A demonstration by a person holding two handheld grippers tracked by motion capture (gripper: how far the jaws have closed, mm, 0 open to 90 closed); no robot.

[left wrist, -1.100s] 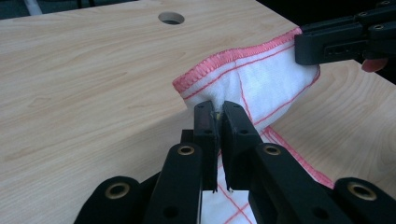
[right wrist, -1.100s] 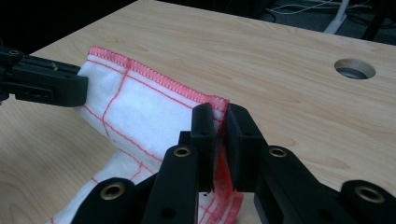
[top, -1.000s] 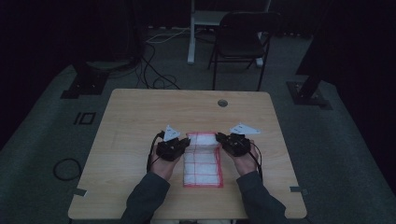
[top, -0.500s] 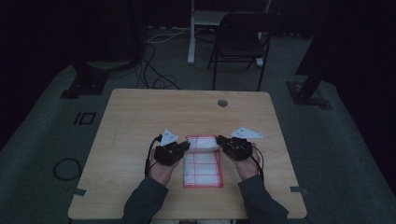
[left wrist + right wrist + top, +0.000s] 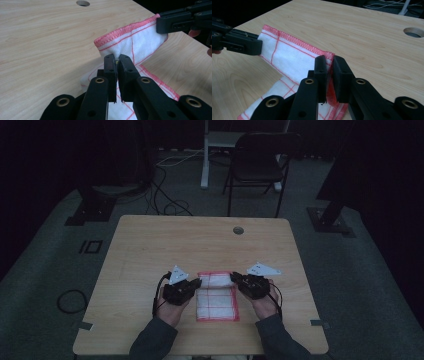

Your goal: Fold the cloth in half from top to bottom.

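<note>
White cloth: a red-edged, red-gridded cloth (image 5: pixel 217 295) sits on the near middle of the table (image 5: pixel 150 250), and I've got its far edge picked up.
Left gripper: my left gripper (image 5: pixel 196 283) is pinched tight on the far left corner of the cloth; from its own view (image 5: pixel 117 60) the fabric bunches right between the two black pads.
Right gripper: my right gripper (image 5: pixel 235 279) is clamped on the far right corner; from its own view (image 5: pixel 329 61) the red hem is squeezed between the pads.
Jaws: narrow on both sides, just fabric thickness between them.
Fold: the lifted far edge hangs taut between the two grippers, doubled back over the rest of the cloth, which lies flat on the wood towards me.
Hem: red stitching runs along the raised edge, clear in both gripper views.
Other gripper seen: from the left gripper view, the right one grips the cloth at the upper right; from the right gripper view, the left one grips it at the upper left.
Hands: both hands sit low at the near edge, one on each side of the cloth, sleeves coming in from the bottom.
Table: pale wood, with a round hole (image 5: pixel 238 230) near the far edge, well apart from the cloth.
Beyond: a dark chair (image 5: pixel 260 165) stands on the floor behind the table.
</note>
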